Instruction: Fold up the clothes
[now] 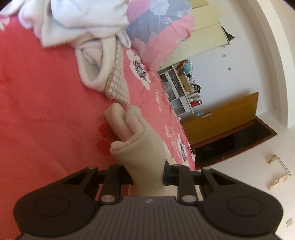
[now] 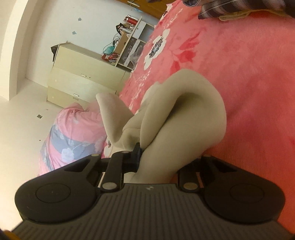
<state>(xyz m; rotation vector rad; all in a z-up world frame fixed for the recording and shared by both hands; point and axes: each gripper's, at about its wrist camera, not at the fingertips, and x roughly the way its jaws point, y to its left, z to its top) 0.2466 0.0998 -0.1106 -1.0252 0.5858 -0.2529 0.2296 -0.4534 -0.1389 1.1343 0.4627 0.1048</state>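
Note:
A soft beige garment (image 1: 136, 140) lies bunched on the pink floral bedspread (image 1: 46, 110). My left gripper (image 1: 146, 173) is shut on one end of it, and the cloth fills the gap between its black fingers (image 1: 123, 175). In the right wrist view the same beige garment (image 2: 184, 114) rises in thick folds from my right gripper (image 2: 158, 160), which is shut on it. Only that gripper's left finger (image 2: 136, 155) shows; the cloth hides the other. A pile of white and cream clothes (image 1: 73, 27) sits farther up the bed.
A pink and grey quilt (image 1: 158, 27) lies beside the pile. A plaid garment (image 2: 239, 9) rests at the bed's far end. Off the bed stand a cream dresser (image 2: 83, 77), a cluttered white shelf unit (image 1: 180, 88) and an open wooden chest (image 1: 221, 120).

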